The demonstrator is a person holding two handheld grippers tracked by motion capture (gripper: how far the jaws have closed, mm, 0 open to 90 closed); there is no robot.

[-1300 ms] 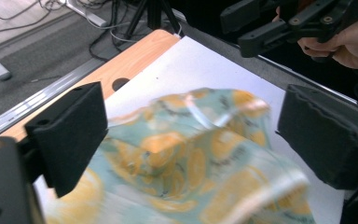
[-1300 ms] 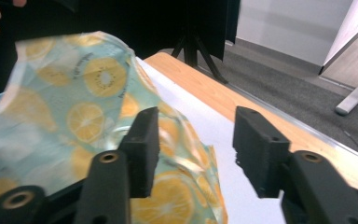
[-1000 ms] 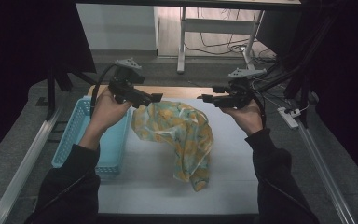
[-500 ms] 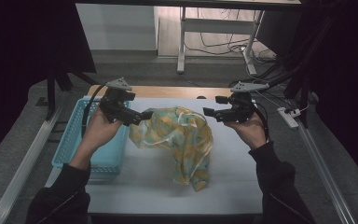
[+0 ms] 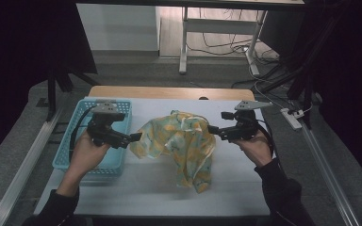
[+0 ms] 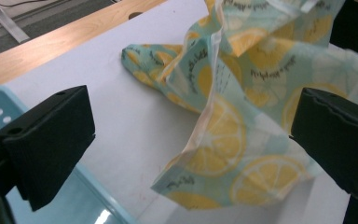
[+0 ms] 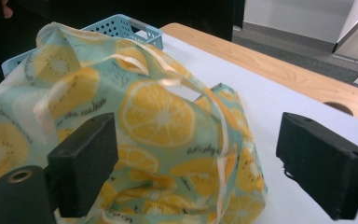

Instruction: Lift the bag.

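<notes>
Cloth [image 5: 181,143]: thin fabric w/ yellow lemon slices on pale teal, small dark lettering, cream edging. It sits bunched up on the white table [image 5: 235,188], mid-table, one tail trailing toward the person's side.

Left gripper [image 5: 135,137]: jaws wide apart. Cloth's edge hangs between them in the left gripper view, pads not pressing on it.

Right gripper [image 5: 212,130]: jaws have just been opening and now stand wide. Cloth bulges between them in the right gripper view, not clamped. Tip sits just beside the cloth's right side.

Blue basket [image 5: 120,106]: perforated plastic, at table's left under the left hand; can't tell what's inside.
</notes>
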